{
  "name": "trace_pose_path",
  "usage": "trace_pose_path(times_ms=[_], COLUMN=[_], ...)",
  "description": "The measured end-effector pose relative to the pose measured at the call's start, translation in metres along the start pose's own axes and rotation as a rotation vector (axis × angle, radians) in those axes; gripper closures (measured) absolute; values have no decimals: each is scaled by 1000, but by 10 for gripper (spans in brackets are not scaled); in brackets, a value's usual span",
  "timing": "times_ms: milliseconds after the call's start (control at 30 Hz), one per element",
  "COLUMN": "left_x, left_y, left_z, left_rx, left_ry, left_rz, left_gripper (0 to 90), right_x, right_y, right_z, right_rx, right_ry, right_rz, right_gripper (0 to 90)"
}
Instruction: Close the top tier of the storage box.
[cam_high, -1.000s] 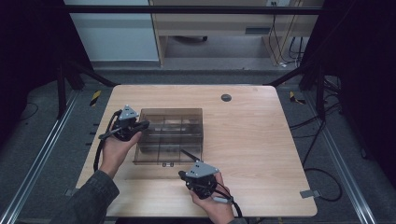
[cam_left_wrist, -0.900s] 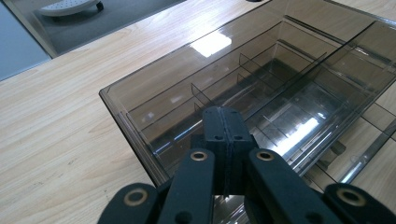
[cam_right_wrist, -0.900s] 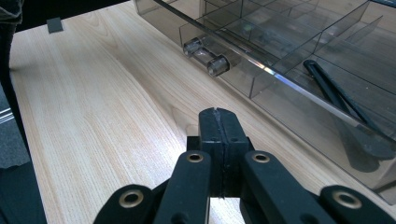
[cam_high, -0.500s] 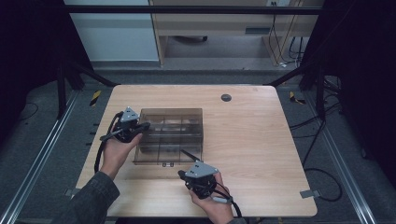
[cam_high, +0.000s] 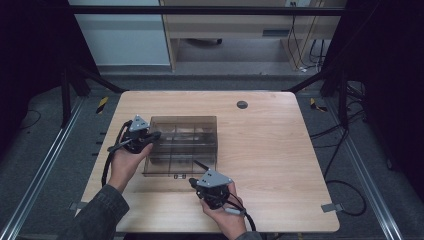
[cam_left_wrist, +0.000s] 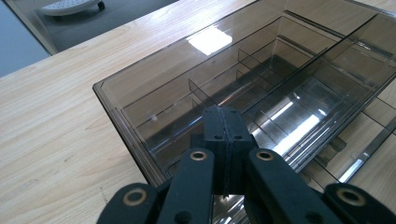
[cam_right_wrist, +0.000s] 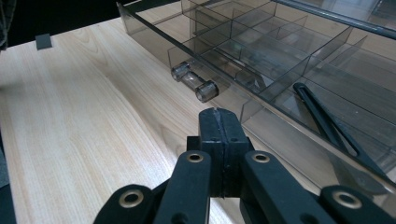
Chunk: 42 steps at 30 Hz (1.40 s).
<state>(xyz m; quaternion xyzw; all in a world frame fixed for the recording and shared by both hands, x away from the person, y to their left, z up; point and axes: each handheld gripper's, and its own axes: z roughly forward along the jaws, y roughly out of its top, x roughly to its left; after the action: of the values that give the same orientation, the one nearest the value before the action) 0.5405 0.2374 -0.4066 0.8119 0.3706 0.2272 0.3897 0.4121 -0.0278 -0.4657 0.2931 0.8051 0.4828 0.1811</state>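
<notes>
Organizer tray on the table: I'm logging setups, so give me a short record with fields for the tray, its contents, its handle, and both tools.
tray: smoky clear divided organizer on wooden table
contents: one black utensil lying in a compartment; other compartments look empty
handle: small clear knob on the tray's front wall
left tool: shut, empty, at the tray's left edge
right tool: shut, empty, aimed toward the handle, apart from it

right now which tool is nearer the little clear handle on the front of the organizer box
Right. The right tool sits shut just in front of the clear handle; the left tool is at the organizer box's far left rim, shut too.
</notes>
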Motion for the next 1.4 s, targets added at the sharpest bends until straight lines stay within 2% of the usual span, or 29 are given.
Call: trace_pose_path(times_ms=[467, 1400], left_x=[-1, -2], left_y=[1, 1], left_z=[0, 0], left_rx=[7, 12], left_ry=[9, 10], left_rz=[4, 4], left_gripper=[895, 895], right_x=[0, -1], right_y=[4, 8], right_z=[8, 12], right_rx=[-9, -11], right_ry=[-21, 0], right_rz=[-21, -29], right_gripper=[900, 900])
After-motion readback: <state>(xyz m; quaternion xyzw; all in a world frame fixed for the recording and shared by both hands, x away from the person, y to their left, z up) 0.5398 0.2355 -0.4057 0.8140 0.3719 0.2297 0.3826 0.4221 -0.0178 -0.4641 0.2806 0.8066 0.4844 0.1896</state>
